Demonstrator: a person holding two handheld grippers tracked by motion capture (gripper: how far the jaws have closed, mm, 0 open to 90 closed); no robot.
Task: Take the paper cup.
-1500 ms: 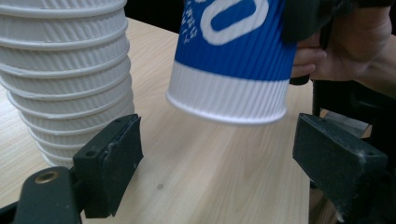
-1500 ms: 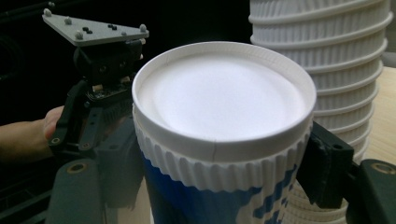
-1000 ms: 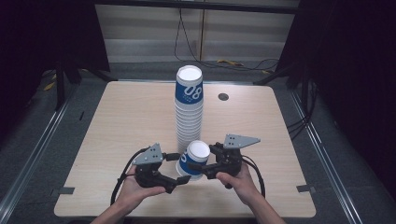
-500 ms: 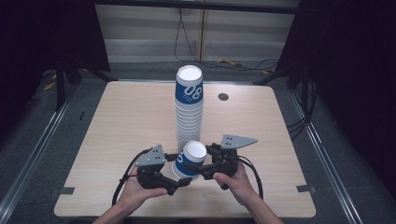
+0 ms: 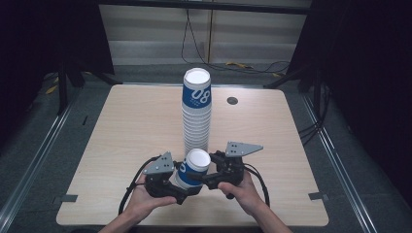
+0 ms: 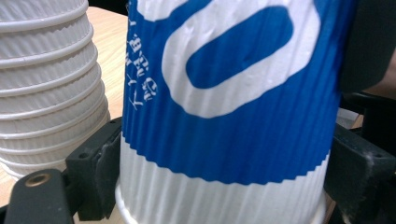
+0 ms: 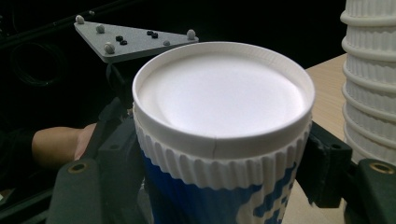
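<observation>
Cup shifted slightly left, both grippers clamped on it.

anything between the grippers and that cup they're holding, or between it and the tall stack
Nothing visible. The left gripper and right gripper both clamp the cup directly, and the stack of cups stands right behind it on the table.
</observation>
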